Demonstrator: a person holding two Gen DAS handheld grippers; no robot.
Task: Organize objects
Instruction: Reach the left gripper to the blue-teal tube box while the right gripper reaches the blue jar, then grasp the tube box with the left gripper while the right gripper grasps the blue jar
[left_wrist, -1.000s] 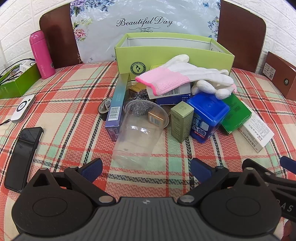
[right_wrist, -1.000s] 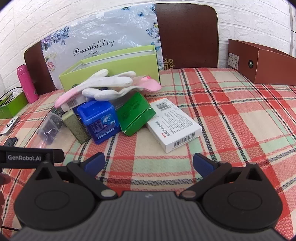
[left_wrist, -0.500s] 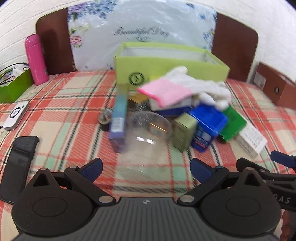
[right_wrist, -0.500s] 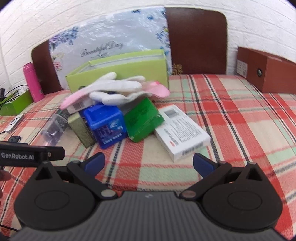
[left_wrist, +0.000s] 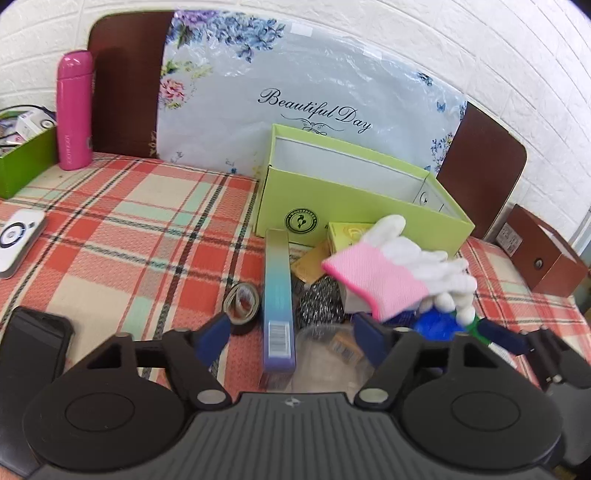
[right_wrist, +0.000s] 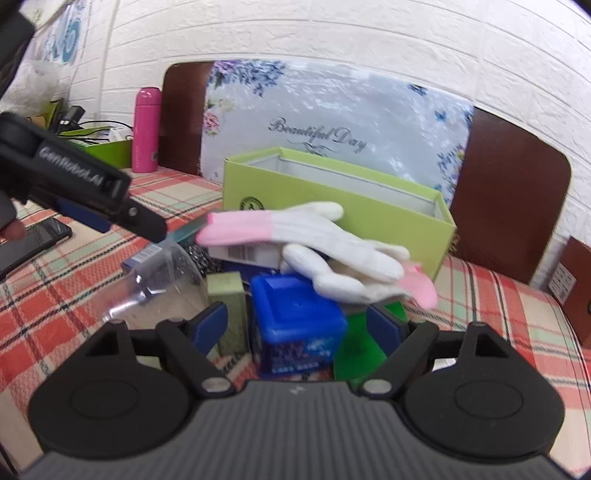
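A pile of small items lies on the plaid cloth in front of an open lime-green box (left_wrist: 354, 206) (right_wrist: 332, 192). A pink-and-white glove (left_wrist: 388, 273) (right_wrist: 325, 251) is draped over the pile. My left gripper (left_wrist: 290, 339) is closing. A tall blue-teal carton (left_wrist: 279, 295) and the rim of a clear plastic cup (left_wrist: 328, 350) sit between its fingers, and the pads do not visibly press on either. My right gripper (right_wrist: 297, 325) is closing too, around a blue square tub (right_wrist: 295, 321), with gaps still showing at both pads. An olive carton (right_wrist: 231, 306) and a green box (right_wrist: 354, 343) flank the tub.
A pink flask (left_wrist: 74, 110), a green tray (left_wrist: 22, 162), a white device (left_wrist: 18, 236) and a black phone (left_wrist: 29, 347) are on the left. A brown box (left_wrist: 543, 258) is at the right. A floral bag (left_wrist: 295, 92) leans behind the lime box. A tape roll (left_wrist: 242, 304) and a steel scourer (left_wrist: 317, 299) lie beside the carton.
Both grippers have moved forward into the pile and tilted. Their jaws have narrowed, the left about the carton and cup, the right about the blue tub.
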